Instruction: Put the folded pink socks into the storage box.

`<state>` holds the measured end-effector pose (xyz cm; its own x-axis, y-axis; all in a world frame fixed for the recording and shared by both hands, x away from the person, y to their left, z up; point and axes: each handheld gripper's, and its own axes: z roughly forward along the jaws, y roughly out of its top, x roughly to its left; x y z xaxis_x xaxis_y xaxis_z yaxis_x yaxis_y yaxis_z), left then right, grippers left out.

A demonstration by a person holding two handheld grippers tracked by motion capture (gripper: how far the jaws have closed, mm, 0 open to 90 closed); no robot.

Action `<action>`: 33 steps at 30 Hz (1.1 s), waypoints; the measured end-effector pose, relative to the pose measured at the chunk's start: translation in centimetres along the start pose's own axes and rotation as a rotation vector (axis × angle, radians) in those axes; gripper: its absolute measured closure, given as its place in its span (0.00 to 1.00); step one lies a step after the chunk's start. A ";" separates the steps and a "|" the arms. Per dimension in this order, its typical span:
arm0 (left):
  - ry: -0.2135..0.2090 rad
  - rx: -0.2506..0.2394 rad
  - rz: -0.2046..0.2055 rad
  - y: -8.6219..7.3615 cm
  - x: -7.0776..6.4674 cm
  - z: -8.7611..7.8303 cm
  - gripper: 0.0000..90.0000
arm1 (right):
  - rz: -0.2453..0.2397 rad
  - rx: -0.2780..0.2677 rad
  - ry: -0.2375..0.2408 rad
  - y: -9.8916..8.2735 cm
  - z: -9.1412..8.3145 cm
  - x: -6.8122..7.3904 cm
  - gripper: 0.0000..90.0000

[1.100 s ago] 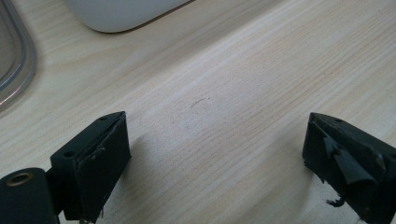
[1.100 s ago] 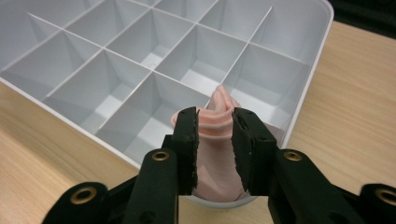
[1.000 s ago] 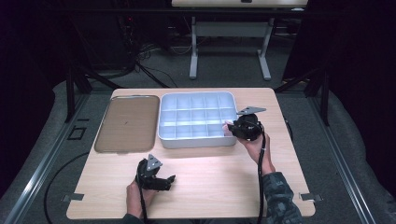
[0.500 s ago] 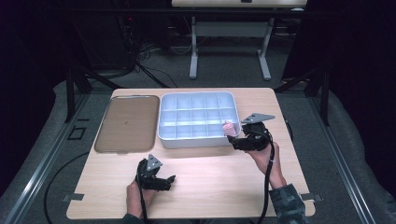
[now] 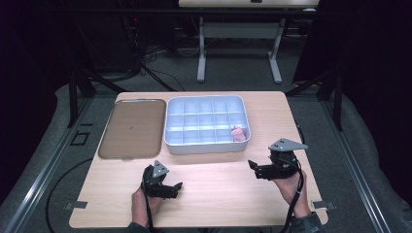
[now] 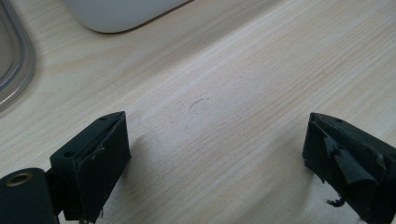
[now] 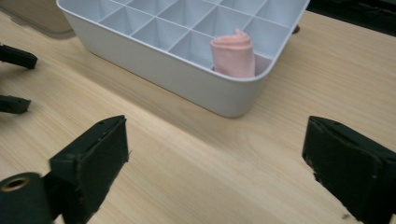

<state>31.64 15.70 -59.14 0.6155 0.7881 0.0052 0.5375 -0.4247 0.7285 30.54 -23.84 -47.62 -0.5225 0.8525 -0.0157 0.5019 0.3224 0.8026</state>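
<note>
A white compartment box [image 5: 208, 145] stands mid-table, and a pink cloth roll [image 5: 237, 133] stands in its near right corner cell. My right gripper [image 5: 253, 170] hovers over the table in front of that corner, apart from the box. Its jaws have just been opening and nothing is between them. In the right gripper view the wide-apart right gripper [image 7: 215, 158] faces the box wall [image 7: 163, 65] and the pink roll [image 7: 233, 56]. My left gripper [image 5: 178, 190] rests near the front edge, left of centre. The left gripper [image 6: 215, 158] is open over bare wood.
A brown flat tray [image 5: 132, 127] lies left of the box. The tray's rim [image 6: 18, 60] and the box's corner [image 6: 126, 14] sit just ahead of the left jaws. The left gripper's fingertips [image 7: 14, 56] appear at the left of the right gripper view.
The right gripper has let go of the pink roll in the box's corner cell, opened, and drawn back toward the table's front. The left gripper has stayed put.
</note>
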 end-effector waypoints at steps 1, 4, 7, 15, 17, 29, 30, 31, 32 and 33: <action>0.000 0.000 0.000 0.0 0.0 0.0 0.08 | 0.000 0.000 0.000 0.0 0.0 0.0 0.05; 0.000 -0.001 -0.004 0.0 0.0 0.0 0.08 | 0.032 -0.002 -0.023 -2.0 -0.5 -0.6 0.01; 0.000 -0.001 -0.003 0.0 0.0 0.0 0.08 | 0.062 0.010 -0.045 -3.8 -0.5 -1.3 0.00; 0.000 -0.001 -0.004 0.0 0.0 0.0 0.08 | 0.115 0.069 -0.112 -9.0 0.8 -3.1 0.00; 0.000 -0.001 -0.004 0.0 0.0 0.0 0.08 | 0.131 0.042 -0.146 -9.8 0.9 -3.4 0.00; -0.001 0.001 0.006 0.0 -0.1 0.0 0.08 | 0.180 0.105 -0.206 -12.1 2.5 -5.4 0.00; -0.001 0.001 0.006 0.0 -0.1 0.0 0.08 | 0.182 0.107 -0.205 -12.1 2.5 -5.4 0.00; -0.001 0.001 0.006 0.0 -0.1 0.0 0.08 | 0.180 0.103 -0.210 -12.1 2.6 -5.4 0.00; 0.000 0.001 0.005 0.0 -0.1 0.0 0.08 | 0.178 0.105 -0.208 -12.1 2.6 -5.5 0.00; 0.000 0.001 0.005 0.0 -0.1 0.0 0.08 | 0.179 0.114 -0.206 -12.1 2.7 -5.5 0.00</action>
<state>31.61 15.65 -59.13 0.6183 0.7859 0.0085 0.5353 -0.4291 0.7276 29.16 -31.33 -58.85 -0.2738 0.9617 -0.0099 0.6538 0.1937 0.7314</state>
